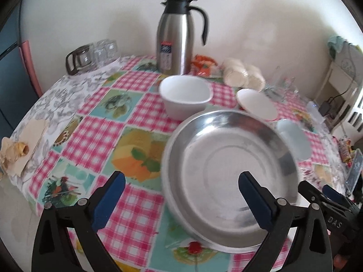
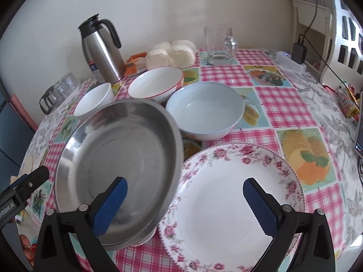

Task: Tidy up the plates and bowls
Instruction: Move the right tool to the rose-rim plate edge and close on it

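Plates and bowls crowd the checked, fruit-printed desk (image 2: 283, 95). Just ahead of the left hand-held gripper (image 1: 181, 195) lies a round, shallow stainless-steel dish (image 1: 229, 176). It seems to rest on something white beneath it and tilts a little. I judge it stiff, light and slick, so the thin rim is the place to pinch it. Under the right hand-held gripper (image 2: 185, 200) sits a wide white china plate with a pink floral border (image 2: 226, 204), its left edge tucked under the steel dish. It looks heavier, glazed and breakable, and I would take it at the rim nearest the gripper, with a firm pinch.

Beyond the right gripper stand 3 bowls: a pale blue ceramic bowl (image 2: 204, 111), a white bowl with a red rim (image 2: 155, 85) and a small plain white bowl (image 2: 94, 100). All look smooth and chippable, best gripped over the lip.

Both grippers are released, jaws spread wide. The left one's blue pads (image 1: 109, 200) straddle the dish's near left edge, 1 over the cloth and 1 over the dish's floor, gripping nothing. The right one's pads hang over the dish and the plate, and whether they touch I cannot tell.
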Available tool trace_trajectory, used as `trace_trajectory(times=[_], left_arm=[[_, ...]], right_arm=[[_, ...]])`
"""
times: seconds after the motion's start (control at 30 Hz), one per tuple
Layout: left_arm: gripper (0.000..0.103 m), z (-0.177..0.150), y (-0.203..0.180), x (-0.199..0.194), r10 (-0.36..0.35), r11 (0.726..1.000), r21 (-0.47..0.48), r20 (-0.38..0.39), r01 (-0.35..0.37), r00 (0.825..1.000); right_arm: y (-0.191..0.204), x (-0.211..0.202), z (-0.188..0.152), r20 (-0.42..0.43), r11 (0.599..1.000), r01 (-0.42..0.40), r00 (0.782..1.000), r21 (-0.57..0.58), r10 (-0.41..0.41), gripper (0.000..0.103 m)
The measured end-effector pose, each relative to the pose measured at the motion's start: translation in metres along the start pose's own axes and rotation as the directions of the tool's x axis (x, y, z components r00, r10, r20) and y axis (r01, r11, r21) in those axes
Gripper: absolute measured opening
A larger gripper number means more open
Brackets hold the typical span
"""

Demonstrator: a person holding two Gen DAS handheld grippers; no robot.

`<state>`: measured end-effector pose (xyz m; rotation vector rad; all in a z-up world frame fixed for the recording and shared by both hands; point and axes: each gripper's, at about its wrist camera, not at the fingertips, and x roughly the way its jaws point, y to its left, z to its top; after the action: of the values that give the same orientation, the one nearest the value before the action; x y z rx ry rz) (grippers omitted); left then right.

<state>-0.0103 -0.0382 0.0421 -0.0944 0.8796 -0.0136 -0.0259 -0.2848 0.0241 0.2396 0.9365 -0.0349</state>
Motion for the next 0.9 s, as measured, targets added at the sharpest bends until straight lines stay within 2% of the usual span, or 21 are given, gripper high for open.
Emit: trace_trajectory(times=[0.17, 0.23, 0.33, 0.47, 0.63, 0.8, 0.9], left_arm=[[0.1, -0.003, -0.021, -0.012, -0.104, 0.994, 0.026, 0.048, 0.103, 0.993], [0.1, -0.008, -0.034, -0.014, -0.163, 0.986, 0.044, 0.04, 0.162, 0.986], [0.1, -0.017, -0.056, -0.015, -0.22, 0.971, 0.092, -0.002, 0.219, 0.975], [0.1, -0.028, -0.085, -0.017, -0.227, 0.961, 0.152, -0.033, 0.229, 0.973], [0.1, -0.045, -0.119, -0.019, -0.254, 0.94, 0.211, -0.085, 0.267, 0.963], [0.1, -0.07, -0.157, -0.024, -0.258, 0.912, 0.291, -0.144, 0.29, 0.955], [0.1, -0.081, -0.171, -0.02, -0.249, 0.908, 0.294, -0.189, 0.297, 0.95]], right_arm=[[-0.036, -0.019, 0.007, 0.078, 0.995, 0.034, 0.996, 0.092, -0.041, 0.103], [-0.059, -0.026, 0.008, 0.102, 0.986, 0.036, 0.993, 0.162, -0.053, 0.103], [-0.091, -0.03, 0.004, 0.091, 0.968, 0.052, 0.993, 0.245, -0.076, 0.103], [-0.125, -0.027, -0.004, 0.047, 0.943, 0.082, 0.994, 0.323, -0.103, 0.103], [-0.153, -0.021, -0.014, -0.005, 0.918, 0.092, 0.995, 0.386, -0.097, 0.103], [-0.16, -0.019, -0.019, -0.025, 0.912, 0.067, 0.998, 0.406, -0.063, 0.103], [-0.157, -0.019, -0.023, -0.026, 0.916, 0.046, 0.999, 0.4, -0.038, 0.103]])
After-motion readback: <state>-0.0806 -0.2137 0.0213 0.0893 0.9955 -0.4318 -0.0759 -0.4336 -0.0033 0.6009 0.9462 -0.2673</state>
